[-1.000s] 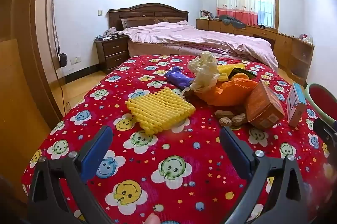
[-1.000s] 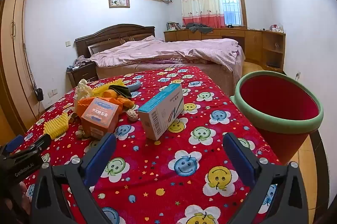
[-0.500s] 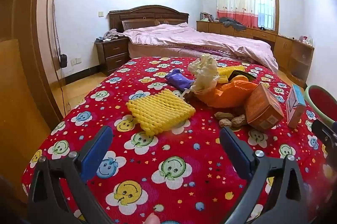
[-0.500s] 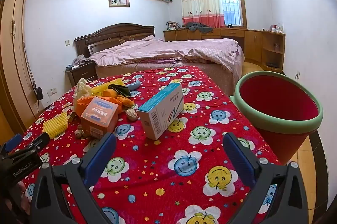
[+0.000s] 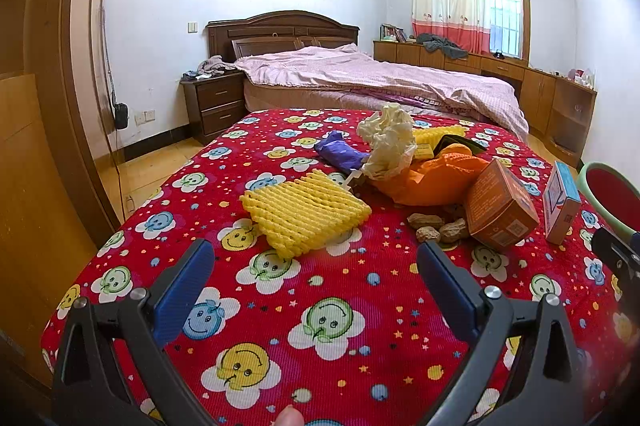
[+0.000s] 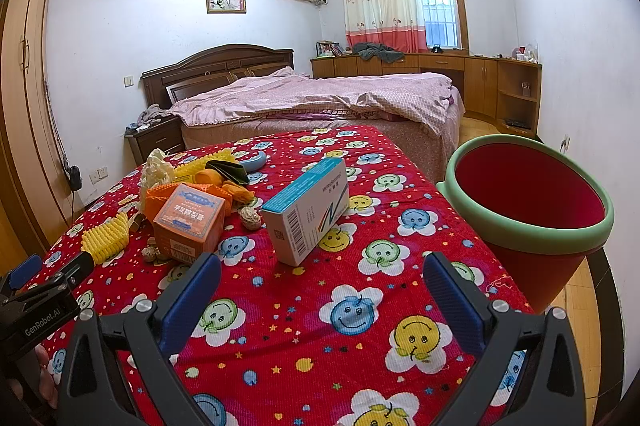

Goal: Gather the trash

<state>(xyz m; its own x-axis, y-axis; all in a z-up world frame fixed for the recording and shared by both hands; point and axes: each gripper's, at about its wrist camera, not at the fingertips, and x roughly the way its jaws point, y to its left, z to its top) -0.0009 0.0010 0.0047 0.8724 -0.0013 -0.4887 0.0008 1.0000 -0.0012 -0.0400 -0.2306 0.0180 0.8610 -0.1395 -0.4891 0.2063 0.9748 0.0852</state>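
Trash lies on a table with a red smiley-flower cloth [image 5: 328,322]: a yellow foam net [image 5: 304,212], a crumpled white paper [image 5: 388,140], a purple wrapper [image 5: 340,156], an orange bag [image 5: 436,180], peanuts [image 5: 440,228], an orange box [image 5: 500,210] and a blue-and-white box [image 6: 306,210]. My left gripper [image 5: 316,288] is open and empty, short of the foam net. My right gripper [image 6: 320,300] is open and empty, just in front of the blue-and-white box. A red bin with a green rim [image 6: 528,206] stands off the table's right edge.
A bed with a pink cover [image 6: 320,98] stands beyond the table. A nightstand [image 5: 212,102] is at its left and a wooden wardrobe [image 5: 36,146] runs along the left wall. Low cabinets [image 6: 480,82] line the far right. The left gripper's body [image 6: 36,298] shows at the right view's lower left.
The left gripper has drifted slightly back and up from the trash pile. The right gripper has hardly moved. Both stay open.
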